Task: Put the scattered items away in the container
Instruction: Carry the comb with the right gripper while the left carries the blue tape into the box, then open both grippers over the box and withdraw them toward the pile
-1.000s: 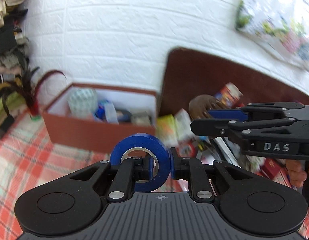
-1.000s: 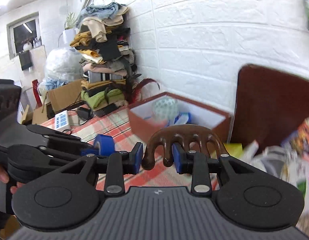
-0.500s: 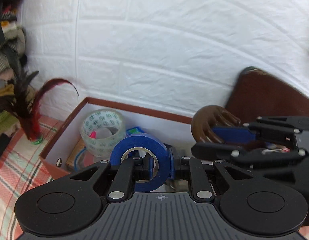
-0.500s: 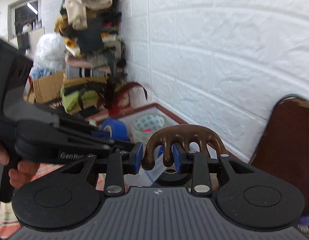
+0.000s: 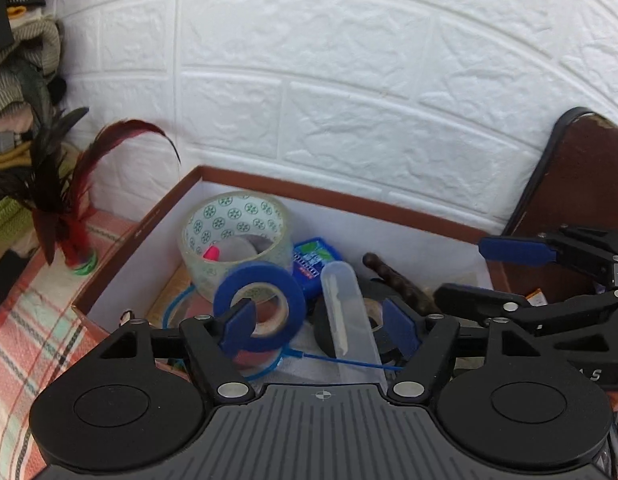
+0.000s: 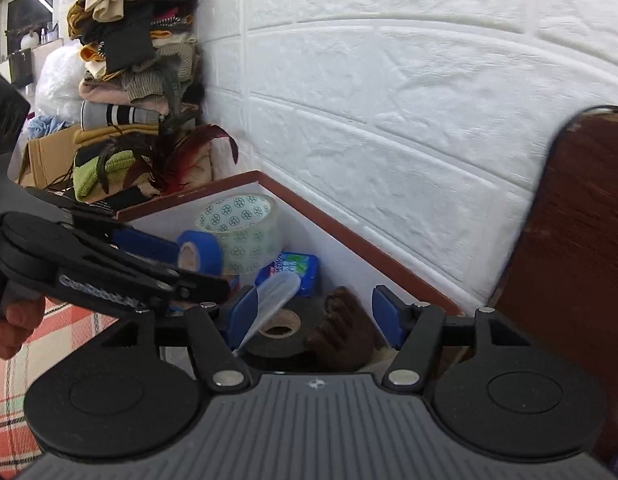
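Observation:
My left gripper (image 5: pixel 321 326) hangs over the brown-rimmed box (image 5: pixel 349 200), its jaws opening wide. The blue tape roll (image 5: pixel 261 308) leans by the left pad, no longer pinched, just above the box's contents. My right gripper (image 6: pixel 313 316) is beside it over the same box (image 6: pixel 329 216), jaws also opening. The brown comb (image 6: pixel 341 336) lies loose in the box below those jaws, resting against a black tape roll (image 6: pixel 277 332). In the left wrist view the comb (image 5: pixel 393 276) shows behind the black roll (image 5: pixel 349 320), and the right gripper (image 5: pixel 493 276) stands at the right.
The box also holds a clear patterned tape roll (image 5: pixel 237 236), a blue-green packet (image 5: pixel 315 260) and a clear plastic tube (image 5: pixel 345 312). A feather shuttlecock (image 5: pixel 75 216) stands left of the box on the plaid cloth (image 5: pixel 29 320). A brown chair back (image 5: pixel 581 200) leans at the right.
Both grippers came forward and down over the box and their jaws spread. The comb dropped out of the right gripper into the box; the blue tape came free of the left grip.

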A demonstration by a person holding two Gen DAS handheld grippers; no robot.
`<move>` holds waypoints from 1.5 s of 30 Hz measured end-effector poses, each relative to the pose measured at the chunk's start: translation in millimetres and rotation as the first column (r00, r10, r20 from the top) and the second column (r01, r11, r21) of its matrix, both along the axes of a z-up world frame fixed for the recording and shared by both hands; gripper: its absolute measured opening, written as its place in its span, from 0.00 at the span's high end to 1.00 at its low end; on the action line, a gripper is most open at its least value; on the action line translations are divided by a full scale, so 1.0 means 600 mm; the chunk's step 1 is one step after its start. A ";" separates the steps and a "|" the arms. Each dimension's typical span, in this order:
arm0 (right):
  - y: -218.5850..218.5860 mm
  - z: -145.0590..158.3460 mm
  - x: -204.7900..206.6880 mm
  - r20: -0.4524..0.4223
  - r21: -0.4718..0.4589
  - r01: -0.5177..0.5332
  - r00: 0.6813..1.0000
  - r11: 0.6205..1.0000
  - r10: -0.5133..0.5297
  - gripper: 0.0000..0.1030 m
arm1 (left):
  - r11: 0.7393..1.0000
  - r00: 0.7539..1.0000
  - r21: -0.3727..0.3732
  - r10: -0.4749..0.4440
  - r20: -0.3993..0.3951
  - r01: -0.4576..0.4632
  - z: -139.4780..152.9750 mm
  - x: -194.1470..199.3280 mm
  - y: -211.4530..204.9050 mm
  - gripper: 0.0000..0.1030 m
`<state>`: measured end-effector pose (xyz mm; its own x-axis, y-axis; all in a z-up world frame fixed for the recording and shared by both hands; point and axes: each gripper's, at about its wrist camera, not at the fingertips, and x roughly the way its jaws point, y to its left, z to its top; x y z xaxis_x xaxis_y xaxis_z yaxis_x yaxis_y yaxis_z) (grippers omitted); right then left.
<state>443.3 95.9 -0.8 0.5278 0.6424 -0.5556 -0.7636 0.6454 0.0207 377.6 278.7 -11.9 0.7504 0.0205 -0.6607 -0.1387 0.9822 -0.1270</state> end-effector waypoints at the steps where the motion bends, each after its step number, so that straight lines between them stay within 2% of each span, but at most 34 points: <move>1: -0.005 0.001 -0.001 0.000 -0.002 0.003 1.000 1.000 -0.003 0.34 | 1.000 1.000 -0.004 0.003 0.000 -0.003 0.001 -0.002 0.000 0.20; 3: -0.013 0.002 -0.005 0.001 -0.004 0.012 1.000 1.000 -0.012 0.34 | 1.000 1.000 -0.016 0.008 0.000 -0.008 0.005 -0.006 -0.001 0.19; 6: -0.023 0.004 -0.011 -0.010 0.008 0.029 1.000 1.000 -0.028 0.32 | 0.999 1.000 -0.019 0.027 -0.002 -0.027 0.006 -0.012 -0.006 0.10; 8: -0.029 0.004 -0.014 -0.020 0.015 0.047 0.999 0.999 -0.046 0.23 | 0.999 0.999 -0.015 0.044 -0.012 -0.044 0.004 -0.017 -0.012 0.04; 9: -0.030 0.004 -0.015 -0.025 0.018 0.059 0.998 0.998 -0.059 0.21 | 0.999 0.999 -0.018 0.049 -0.017 -0.049 0.003 -0.021 -0.014 0.03; 11: -0.036 0.005 -0.018 -0.037 0.031 0.081 0.996 0.996 -0.080 0.10 | 0.999 0.998 -0.010 0.053 -0.016 -0.053 0.005 -0.032 -0.021 0.01; 14: -0.049 0.012 -0.026 -0.064 0.057 0.119 0.991 0.991 -0.115 0.02 | 0.998 0.998 0.014 0.055 -0.005 -0.054 0.012 -0.053 -0.035 0.00; 18: -0.067 0.026 -0.045 -0.091 0.093 0.128 0.989 0.987 -0.120 0.01 | 0.997 0.998 0.052 0.056 0.013 -0.056 0.028 -0.078 -0.058 0.00; 22: -0.085 0.048 -0.077 -0.074 0.109 0.151 0.987 0.982 -0.143 0.01 | 0.991 0.996 0.107 0.078 0.039 -0.082 0.050 -0.114 -0.085 0.00; 30: -0.153 0.099 -0.186 -0.038 0.169 0.196 0.981 0.966 -0.192 0.01 | 0.984 0.996 0.163 0.067 0.057 -0.075 0.074 -0.220 -0.143 0.00; 38: -0.226 0.119 -0.335 0.043 0.177 0.252 0.964 0.952 -0.263 0.01 | 0.993 0.996 0.116 0.020 0.086 -0.030 0.065 -0.348 -0.203 0.00; 45: -0.280 0.092 -0.454 0.113 0.152 0.302 0.940 0.941 -0.320 0.01 | 0.999 0.997 0.040 -0.009 0.073 0.006 0.030 -0.428 -0.256 0.00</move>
<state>170.9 -72.4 54.2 0.7770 0.4958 -0.3879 -0.5263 0.8497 0.0320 120.5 125.0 6.2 0.7966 0.0399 -0.6032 -0.1233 0.9876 -0.0974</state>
